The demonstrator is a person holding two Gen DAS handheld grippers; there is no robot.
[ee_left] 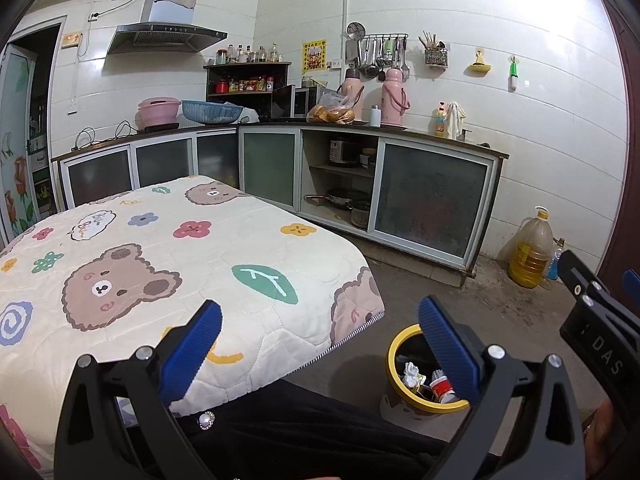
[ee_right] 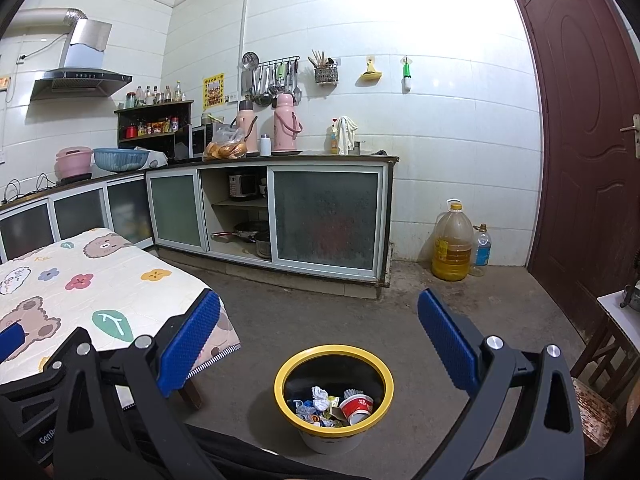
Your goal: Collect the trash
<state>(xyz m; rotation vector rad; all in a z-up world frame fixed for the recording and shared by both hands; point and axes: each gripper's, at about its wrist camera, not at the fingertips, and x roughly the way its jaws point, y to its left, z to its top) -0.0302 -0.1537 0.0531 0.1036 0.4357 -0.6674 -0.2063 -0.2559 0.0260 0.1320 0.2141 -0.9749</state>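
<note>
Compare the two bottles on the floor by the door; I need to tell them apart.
The big jug is wide, with a yellow cap, a carrying handle and yellow liquid filling its lower part. The small bottle is slim and clear, with a blue label, and stands lower. Both stand upright, side by side against the wall.

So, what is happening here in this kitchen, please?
A person holds a two-finger gripper in each hand. Both the left gripper and the right gripper are open and hold nothing. On the floor beside the table stands a yellow-rimmed trash bin that already contains crumpled paper, wrappers and a red cup. The part of the patterned tablecloth in view shows no trash.
</note>
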